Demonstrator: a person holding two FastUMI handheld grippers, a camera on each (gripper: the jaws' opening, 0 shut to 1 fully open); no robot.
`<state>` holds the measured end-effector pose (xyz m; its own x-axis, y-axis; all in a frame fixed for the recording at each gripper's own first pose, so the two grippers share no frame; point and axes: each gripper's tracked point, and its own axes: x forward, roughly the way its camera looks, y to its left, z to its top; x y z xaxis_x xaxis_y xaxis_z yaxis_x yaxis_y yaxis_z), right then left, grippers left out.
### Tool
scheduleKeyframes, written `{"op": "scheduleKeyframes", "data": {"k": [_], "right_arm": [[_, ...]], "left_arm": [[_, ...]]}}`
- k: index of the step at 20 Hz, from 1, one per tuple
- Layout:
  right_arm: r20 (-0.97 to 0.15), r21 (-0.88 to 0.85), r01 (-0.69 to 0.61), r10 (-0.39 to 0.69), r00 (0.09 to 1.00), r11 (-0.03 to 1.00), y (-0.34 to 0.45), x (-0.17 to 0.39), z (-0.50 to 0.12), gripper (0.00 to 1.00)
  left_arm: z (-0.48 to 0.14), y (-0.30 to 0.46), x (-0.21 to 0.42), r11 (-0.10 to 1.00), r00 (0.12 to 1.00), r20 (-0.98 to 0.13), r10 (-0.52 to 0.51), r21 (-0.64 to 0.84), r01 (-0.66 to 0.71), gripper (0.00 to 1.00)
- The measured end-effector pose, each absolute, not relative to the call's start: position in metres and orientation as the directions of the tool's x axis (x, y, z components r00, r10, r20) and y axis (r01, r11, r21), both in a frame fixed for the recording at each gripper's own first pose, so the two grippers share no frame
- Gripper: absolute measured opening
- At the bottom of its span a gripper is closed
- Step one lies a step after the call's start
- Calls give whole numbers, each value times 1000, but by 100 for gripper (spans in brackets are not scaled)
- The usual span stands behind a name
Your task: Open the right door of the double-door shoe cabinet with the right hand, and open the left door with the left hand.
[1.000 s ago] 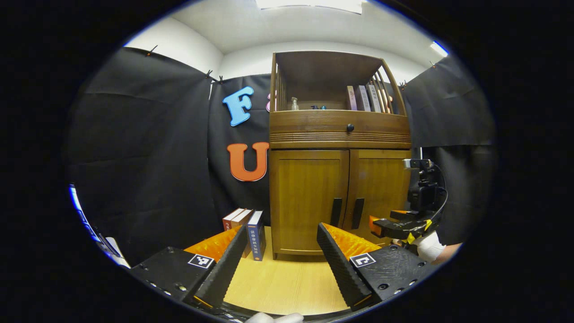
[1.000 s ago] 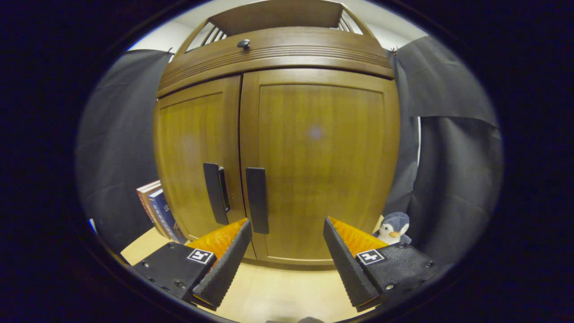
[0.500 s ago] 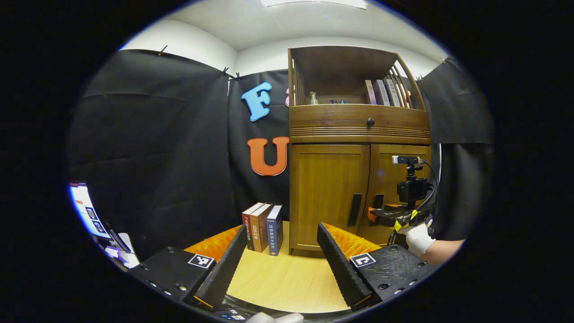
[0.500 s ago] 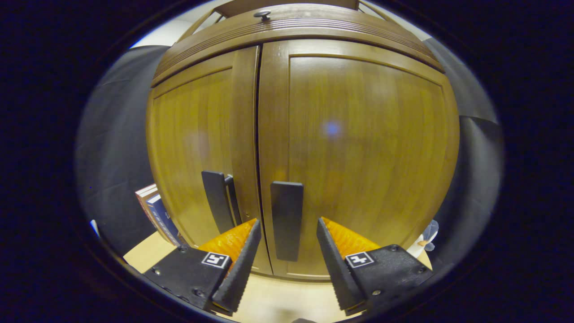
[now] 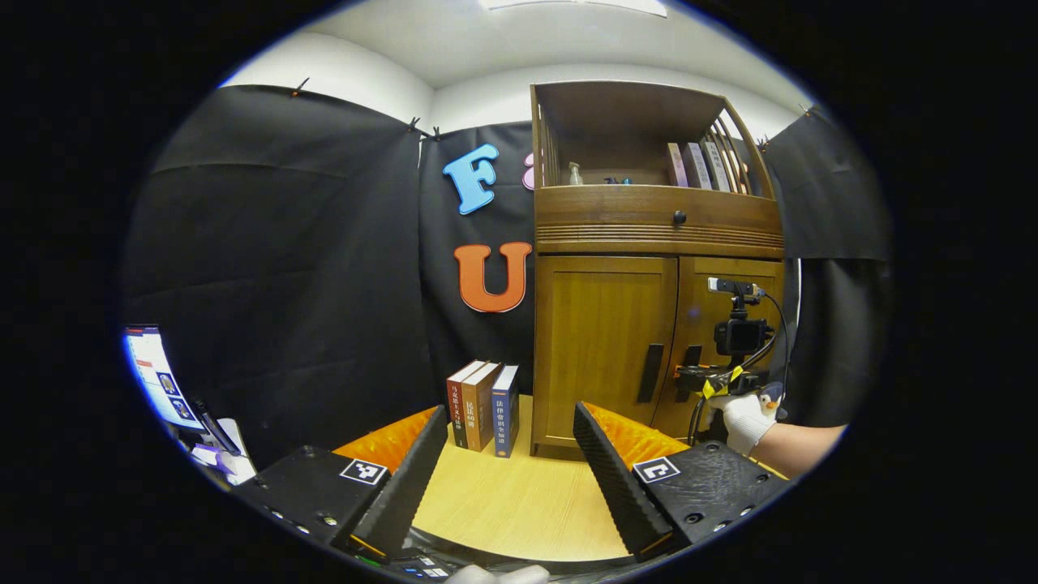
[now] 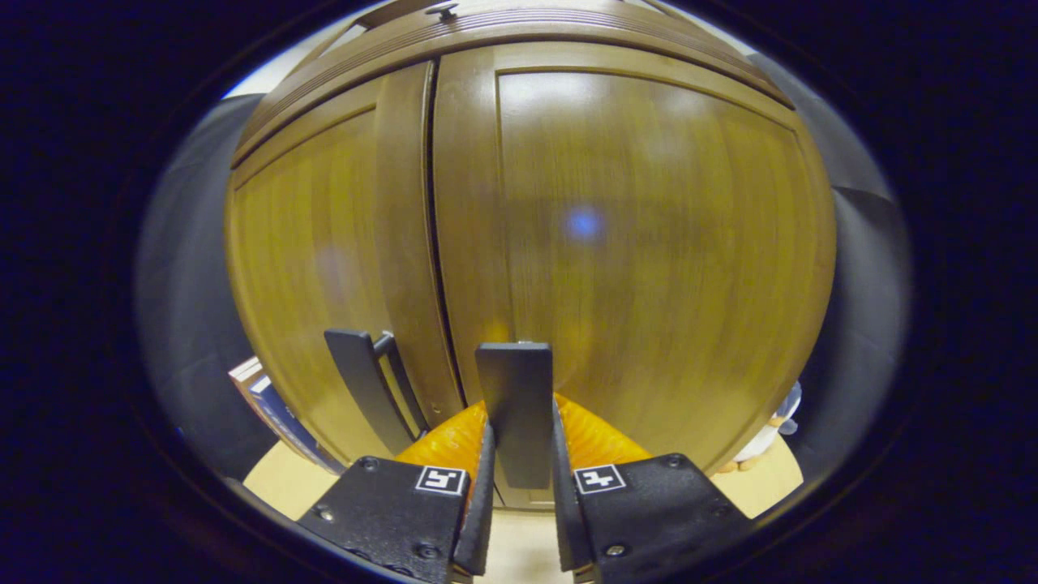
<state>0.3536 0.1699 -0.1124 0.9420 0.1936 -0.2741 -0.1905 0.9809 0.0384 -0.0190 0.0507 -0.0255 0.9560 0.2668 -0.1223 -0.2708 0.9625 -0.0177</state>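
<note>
The wooden shoe cabinet (image 5: 604, 341) stands on the table with both doors closed. In the right gripper view, my right gripper (image 6: 521, 434) is shut on the dark vertical handle (image 6: 513, 389) of the right door (image 6: 649, 243). The left door (image 6: 316, 259) carries its own dark handle (image 6: 361, 389), untouched. In the left gripper view, my left gripper (image 5: 509, 414) is open with nothing between its fingers, well back from the cabinet. Farther off there, the right gripper (image 5: 701, 380) sits at the right door handle, held by a gloved hand (image 5: 742, 414). The left door handle (image 5: 649, 373) is free.
Three books (image 5: 482, 405) stand upright on the light wooden table (image 5: 519, 495), just left of the cabinet. A penguin toy (image 6: 770, 434) sits at the cabinet's right foot. A screen (image 5: 154, 377) glows at the far left. The cabinet's top shelf (image 5: 632, 162) holds books and a bottle.
My right gripper has moved in to the right door and shut on its handle. The left gripper has swung a little left, so the cabinet sits farther right in its view.
</note>
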Motion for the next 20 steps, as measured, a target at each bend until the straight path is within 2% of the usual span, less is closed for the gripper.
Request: {"op": "scheduleKeyframes", "data": {"k": [7, 20], "right_arm": [[-312, 46, -234, 237, 920, 971, 169, 344, -116, 32], [-281, 42, -253, 255, 925, 967, 131, 264, -117, 29]], "left_arm": [[-27, 54, -25, 976, 973, -99, 211, -41, -216, 94], [-32, 54, -37, 993, 991, -82, 109, -37, -112, 95]]}}
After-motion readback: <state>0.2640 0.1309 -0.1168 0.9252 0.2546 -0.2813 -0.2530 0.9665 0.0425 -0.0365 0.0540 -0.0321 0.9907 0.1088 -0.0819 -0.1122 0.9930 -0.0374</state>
